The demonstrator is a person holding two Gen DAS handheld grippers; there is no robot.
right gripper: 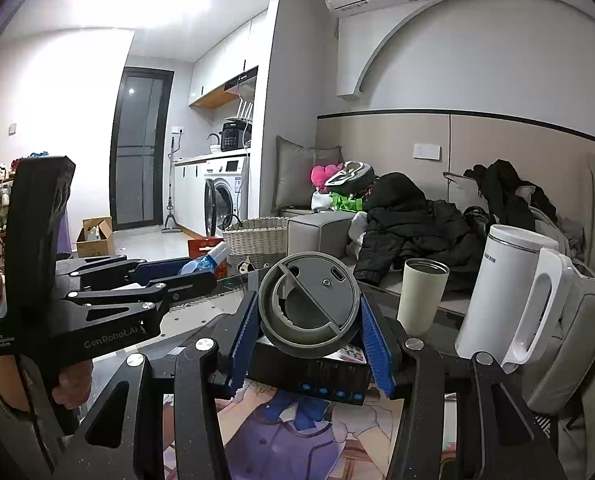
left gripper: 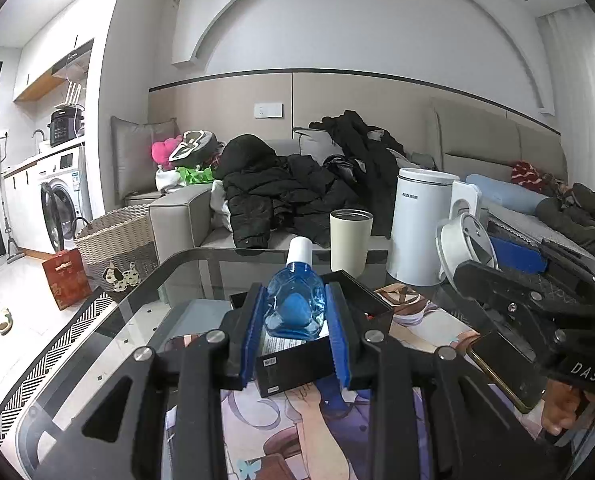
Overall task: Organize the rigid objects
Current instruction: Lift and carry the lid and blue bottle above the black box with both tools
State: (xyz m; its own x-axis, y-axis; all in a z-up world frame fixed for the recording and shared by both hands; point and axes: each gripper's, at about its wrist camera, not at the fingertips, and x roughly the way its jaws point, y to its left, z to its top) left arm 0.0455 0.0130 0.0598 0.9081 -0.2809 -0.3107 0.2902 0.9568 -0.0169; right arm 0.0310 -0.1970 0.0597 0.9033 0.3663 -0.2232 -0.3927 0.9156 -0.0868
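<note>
My left gripper [left gripper: 296,312] is shut on a clear blue bottle [left gripper: 295,304] with a white cap, held above an open black box [left gripper: 317,344] on the glass table. My right gripper [right gripper: 309,320] is shut on a round grey cup lid [right gripper: 309,304], held on edge above a black box [right gripper: 321,376]. The lid also shows in the left wrist view [left gripper: 463,244], at the right. The bottle also shows in the right wrist view [right gripper: 207,262], between the left gripper's fingers. A cream tumbler [left gripper: 350,240] [right gripper: 422,296] stands open on the table behind.
A white kettle [right gripper: 509,300] [left gripper: 421,224] stands at the table's right. A printed mat [left gripper: 337,420] covers the near table. A sofa with dark coats [left gripper: 297,196] lies beyond. A wicker basket [left gripper: 117,240] and a red box [left gripper: 67,278] stand on the floor at left.
</note>
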